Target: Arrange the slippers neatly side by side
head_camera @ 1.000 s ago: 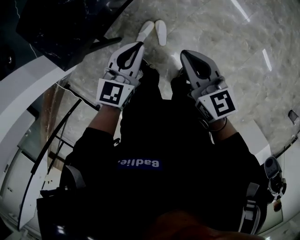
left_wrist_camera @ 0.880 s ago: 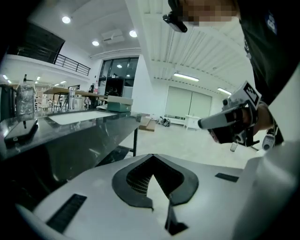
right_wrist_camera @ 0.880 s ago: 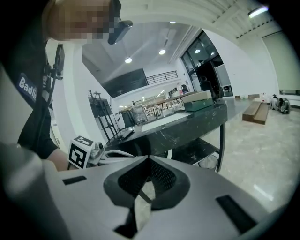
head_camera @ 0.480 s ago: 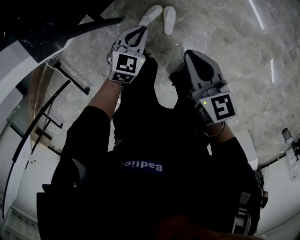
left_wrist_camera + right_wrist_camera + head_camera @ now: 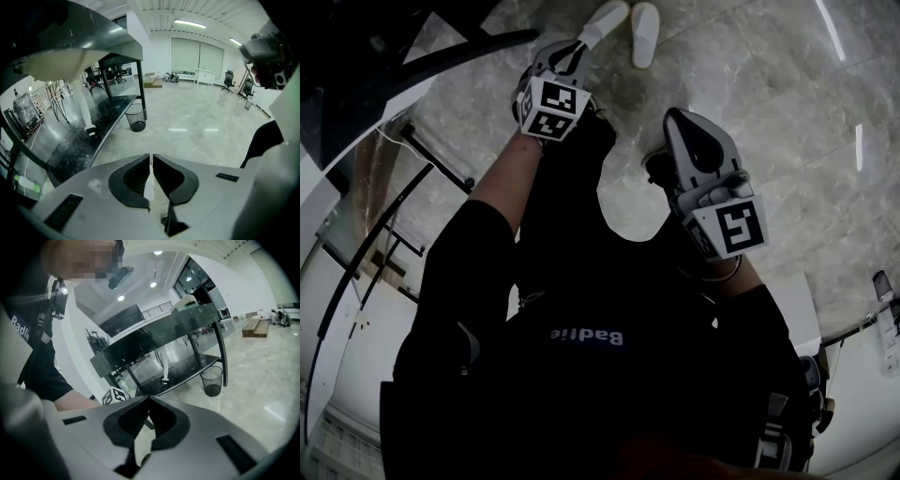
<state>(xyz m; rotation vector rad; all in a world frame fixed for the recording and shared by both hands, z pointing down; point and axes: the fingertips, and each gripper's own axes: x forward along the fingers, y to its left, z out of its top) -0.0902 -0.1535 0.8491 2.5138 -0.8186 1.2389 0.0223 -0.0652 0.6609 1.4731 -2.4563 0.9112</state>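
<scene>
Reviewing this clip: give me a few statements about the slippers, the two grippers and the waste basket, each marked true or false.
1. The left slipper and right slipper lie on the marble floor. True.
2. The left gripper is clamped on a slipper. False: its jaws are together, holding nothing.
3. The right gripper has its jaws wide apart. False: they are together and empty.
4. A wire waste basket stands on the floor beside the black table. True.
5. The slippers are black. False: both are white.
</scene>
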